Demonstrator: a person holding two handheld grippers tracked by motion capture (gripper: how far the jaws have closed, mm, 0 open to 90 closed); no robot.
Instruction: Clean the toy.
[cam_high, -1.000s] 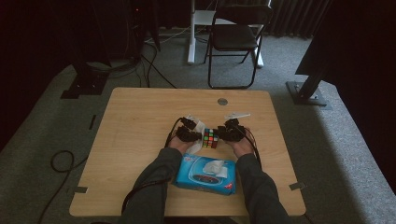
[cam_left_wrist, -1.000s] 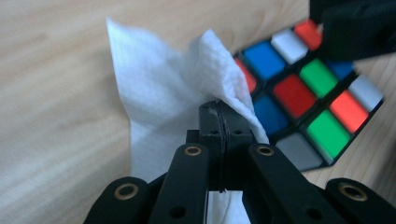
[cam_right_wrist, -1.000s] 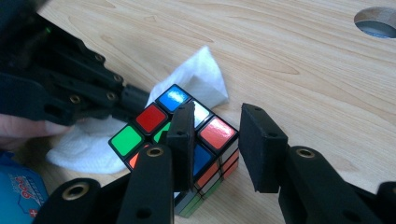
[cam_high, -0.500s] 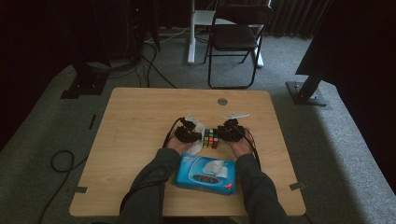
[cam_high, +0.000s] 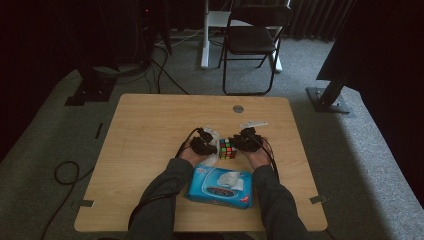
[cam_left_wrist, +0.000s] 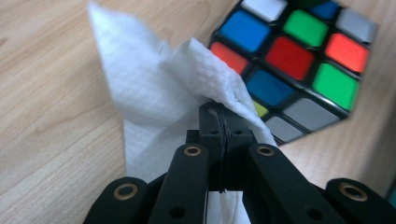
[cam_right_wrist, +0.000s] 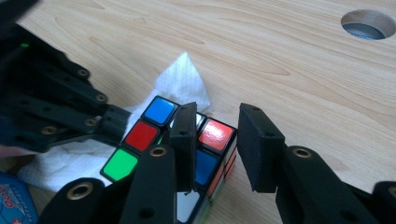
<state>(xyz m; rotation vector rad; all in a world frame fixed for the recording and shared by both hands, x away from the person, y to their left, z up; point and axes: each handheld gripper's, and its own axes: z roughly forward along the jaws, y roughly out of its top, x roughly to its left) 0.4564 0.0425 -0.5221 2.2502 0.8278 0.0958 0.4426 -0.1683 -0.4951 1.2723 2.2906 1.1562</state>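
Centre of the high view, just below the middle of the wooden table (cam_high: 150, 130): both grippers meet at a Rubik's cube (cam_high: 227, 148). An open blue pack of wet wipes (cam_high: 220, 186) lies between the person's forearms, lower in frame.

Left gripper (cam_left_wrist: 219, 121): clenched on a white wipe (cam_left_wrist: 154, 98). Its jaws stand flat together with the sheet bunched over their tips and pressed against the cube's left face at the upper right of its own view.

Right gripper (cam_right_wrist: 217, 140): jaws have just been closing a little and straddle the cube's near right corner. One pad lies against the top face, the other just beside the orange sticker. It appears to be pinching the cube to steady it (contact at the outer pad is hard to see).

The cube sits tilted, partly on the wipe, which spreads under it at centre left of the right gripper view.

Step in hand, as I judge it: wiping the cube clean, one side braced, the other rubbing.

Next move likely calls for dragging the wipe across the face while the right grip holds firm, then turning the cube to show a fresh side. Risk: the cube twisting out of a corner grip.
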